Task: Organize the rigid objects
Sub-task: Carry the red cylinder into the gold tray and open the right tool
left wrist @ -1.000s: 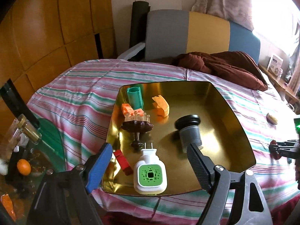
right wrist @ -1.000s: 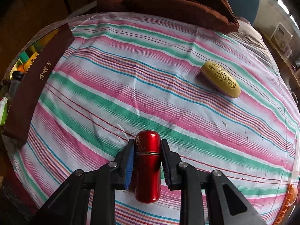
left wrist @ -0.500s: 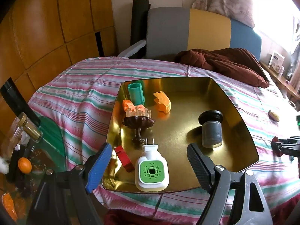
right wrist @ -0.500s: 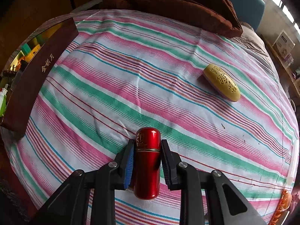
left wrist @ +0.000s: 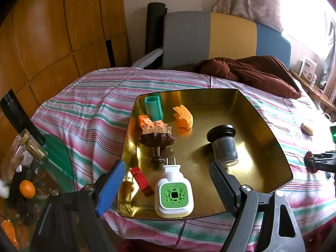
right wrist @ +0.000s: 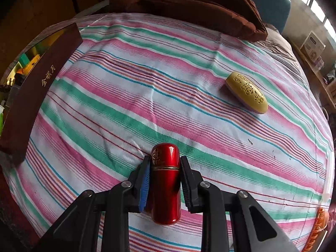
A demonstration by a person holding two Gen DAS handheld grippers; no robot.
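The right gripper is clenching a glossy red canister mid-body just above the striped bed, rigid, likely light and slippery, while the left gripper is hanging spread open over the near edge of the gold tray.

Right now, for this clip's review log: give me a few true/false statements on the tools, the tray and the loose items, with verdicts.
1. The right tool is shut on the red cylinder. True.
2. The left tool holds the plug-in. False: it is open, and the plug-in lies in the tray.
3. The jar lies on the cloth. False: it is in the tray.
4. The yellow oval lies on the cloth, outside the tray. True.
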